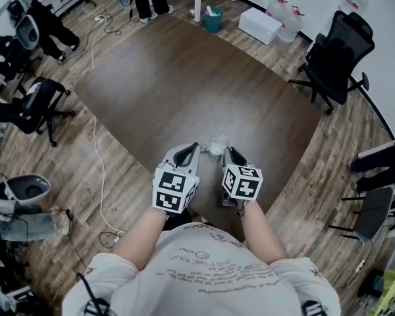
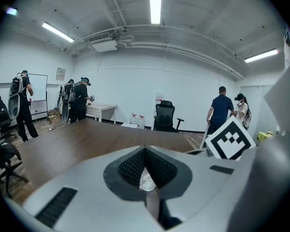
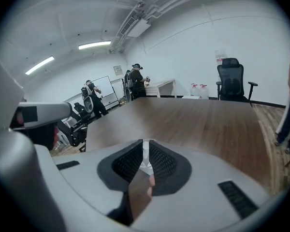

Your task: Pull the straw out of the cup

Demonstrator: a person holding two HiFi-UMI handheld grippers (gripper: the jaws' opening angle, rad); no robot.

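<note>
Dark brown table (image 1: pixel 184 78) fills the middle of the head view; at lower centre the left gripper (image 1: pixel 196 149) and right gripper (image 1: pixel 228 151) meet tip to tip at a small clear cup (image 1: pixel 216 145). Left gripper view: jaws closed on crumpled pale plastic, apparently the cup. Right gripper view: jaws pinched on a thin pale strip, seemingly the straw (image 3: pixel 145 154)
</note>
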